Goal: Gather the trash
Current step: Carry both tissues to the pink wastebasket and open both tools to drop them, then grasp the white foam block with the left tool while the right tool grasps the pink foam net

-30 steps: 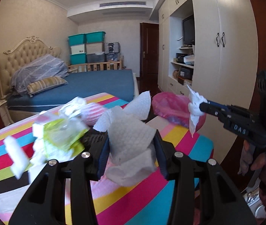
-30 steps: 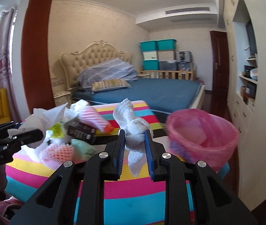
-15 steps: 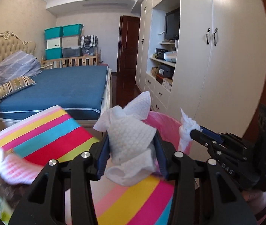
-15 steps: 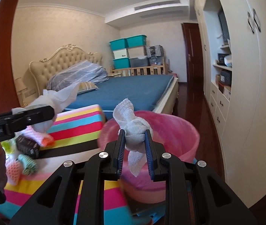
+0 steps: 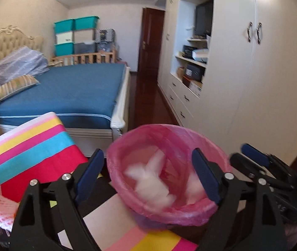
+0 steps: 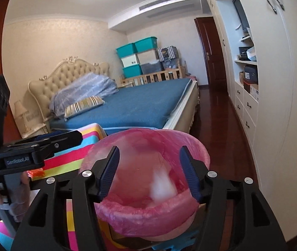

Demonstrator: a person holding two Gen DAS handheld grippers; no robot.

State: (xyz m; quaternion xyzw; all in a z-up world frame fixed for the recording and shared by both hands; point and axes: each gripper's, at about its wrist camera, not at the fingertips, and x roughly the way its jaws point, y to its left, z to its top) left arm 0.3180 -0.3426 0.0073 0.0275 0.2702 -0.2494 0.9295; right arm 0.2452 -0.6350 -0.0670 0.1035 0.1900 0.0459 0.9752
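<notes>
White paper trash [image 5: 152,179] lies blurry inside the pink bin [image 5: 198,215], which sits at the edge of the striped table [image 5: 33,152]. Both grippers, left [image 5: 148,173] and right [image 6: 148,173], hang over the bin, jaws opening and empty. A blue bed [image 5: 75,92] is behind.

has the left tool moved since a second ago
Yes. The left tool has swung right, off the striped cloth, to above the pink bin. Its jaws are opening with nothing between them; white paper lies in the bin.
</notes>
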